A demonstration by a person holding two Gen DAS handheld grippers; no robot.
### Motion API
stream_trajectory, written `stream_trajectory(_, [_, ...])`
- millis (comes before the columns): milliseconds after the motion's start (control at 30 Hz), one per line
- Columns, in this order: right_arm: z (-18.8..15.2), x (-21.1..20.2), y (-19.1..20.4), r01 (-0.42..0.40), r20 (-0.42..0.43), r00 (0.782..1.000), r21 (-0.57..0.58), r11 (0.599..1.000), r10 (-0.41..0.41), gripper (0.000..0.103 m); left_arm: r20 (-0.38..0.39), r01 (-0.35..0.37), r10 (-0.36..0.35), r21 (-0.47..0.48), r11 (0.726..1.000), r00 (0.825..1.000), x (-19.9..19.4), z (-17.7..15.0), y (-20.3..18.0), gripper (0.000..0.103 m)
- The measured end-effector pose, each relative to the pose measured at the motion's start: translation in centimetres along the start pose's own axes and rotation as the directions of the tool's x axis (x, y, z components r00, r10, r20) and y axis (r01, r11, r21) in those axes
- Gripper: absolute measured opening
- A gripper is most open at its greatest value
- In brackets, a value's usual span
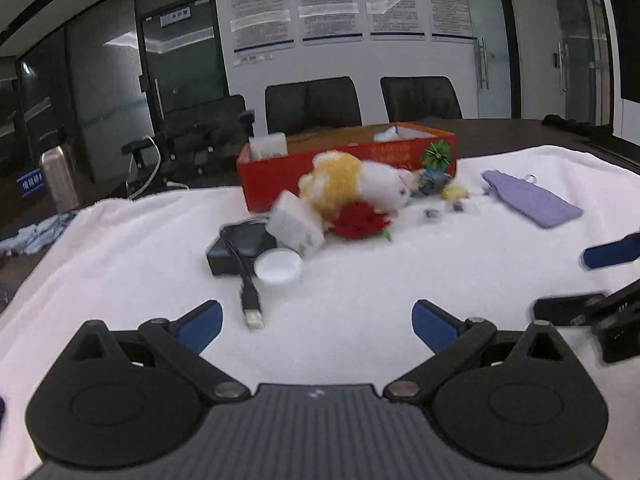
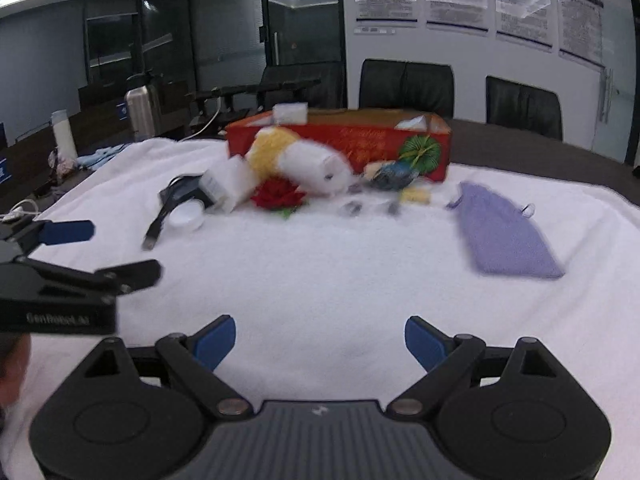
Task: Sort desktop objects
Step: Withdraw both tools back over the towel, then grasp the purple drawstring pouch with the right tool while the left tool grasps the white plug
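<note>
Both grippers gaping wide, nothing held: left gripper (image 1: 316, 322), right gripper (image 2: 320, 340), over bare white towel (image 1: 360, 288). Only the right view shows the white bottle (image 2: 64, 132) at far left; only the left view shows the USB plug (image 1: 254, 318) sharply. Red box (image 1: 280, 172) at the towel's far edge holds a clear plastic case (image 1: 268, 146) and a whitish item (image 1: 386, 134). Plush toy (image 1: 356, 184), red flower (image 1: 360, 220), purple pouch (image 1: 532, 198) lie outside, in front.
</note>
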State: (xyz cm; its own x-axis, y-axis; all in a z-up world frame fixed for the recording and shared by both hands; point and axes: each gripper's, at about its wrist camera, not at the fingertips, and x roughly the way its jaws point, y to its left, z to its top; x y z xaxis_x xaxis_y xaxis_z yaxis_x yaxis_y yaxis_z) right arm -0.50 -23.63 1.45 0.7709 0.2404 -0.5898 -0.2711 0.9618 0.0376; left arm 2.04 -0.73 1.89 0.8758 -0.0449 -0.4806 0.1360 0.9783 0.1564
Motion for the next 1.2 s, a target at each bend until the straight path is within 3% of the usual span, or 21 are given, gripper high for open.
stream_trajectory(100, [1.1, -0.2, -1.9, 0.056, 0.009, 0.998, -0.009, 0.998, -0.056, 0.092, 0.024, -0.019, 0.019, 0.025, 0.999, 1.000, 0.9, 1.2, 0.9, 0.103])
stream_trajectory(200, [2.3, 0.3, -4.4, 0.107, 0.006, 0.994, 0.005, 0.994, -0.107, 0.092, 0.060, 0.009, -0.012, 0.062, 0.998, 0.998, 2.4, 2.5, 1.5, 0.102])
stream_trajectory(367, [4.0, 2.6, -8.6, 0.188, -0.008, 0.982, 0.013, 0.982, -0.188, 0.092, 0.021, 0.007, -0.011, 0.179, 0.984, 1.000, 7.0, 4.7, 1.0, 0.098])
stream_trajectory(567, [6.1, 6.5, -12.9, 0.201, -0.038, 0.979, 0.045, 0.979, -0.199, 0.091, -0.031, -0.003, 0.013, 0.291, 0.957, 0.999, 12.6, 5.6, -0.6, 0.095])
stream_trajectory(700, [6.9, 9.2, -15.2, 0.197, -0.066, 0.979, 0.081, 0.977, -0.192, 0.089, -0.062, -0.019, 0.041, 0.316, 0.949, 0.997, 15.0, 5.5, -0.5, 0.084])
stream_trajectory(833, [7.0, 11.7, -15.7, 0.219, -0.087, 0.973, 0.034, 0.975, -0.216, 0.081, -0.093, 0.015, 0.013, 0.296, 0.955, 0.996, 16.0, 5.2, 0.1, 0.062])
stream_trajectory(900, [6.8, 12.7, -16.1, 0.230, -0.104, 0.969, 0.042, 0.972, -0.225, 0.079, -0.091, 0.012, 0.016, 0.301, 0.953, 0.996, 15.9, 5.2, 0.0, 0.061])
stream_trajectory(933, [6.7, 12.8, -16.3, 0.214, -0.097, 0.973, 0.059, 0.975, -0.208, 0.073, -0.090, 0.013, 0.015, 0.304, 0.952, 0.996, 15.8, 5.2, 0.0, 0.061])
stream_trajectory(1000, [6.6, 12.5, -16.4, 0.166, -0.086, 0.983, 0.074, 0.983, -0.159, 0.044, -0.082, 0.014, 0.012, 0.307, 0.952, 0.997, 15.5, 5.1, 0.1, 0.061])
stream_trajectory(1033, [6.7, 12.3, -16.0, 0.176, -0.082, 0.982, 0.050, 0.983, -0.172, 0.019, -0.078, 0.014, 0.010, 0.301, 0.954, 0.997, 15.3, 5.0, 0.2, 0.061])
stream_trajectory(1133, [6.7, 11.9, -15.0, 0.206, -0.072, 0.976, -0.002, 0.978, -0.206, 0.004, -0.070, 0.032, -0.015, 0.260, 0.965, 0.997, 14.3, 5.1, 0.6, 0.060])
stream_trajectory(1200, [6.8, 11.5, -14.8, 0.204, -0.057, 0.977, -0.003, 0.979, -0.204, 0.003, -0.054, 0.033, -0.021, 0.230, 0.973, 0.998, 13.1, 5.1, 0.8, 0.060])
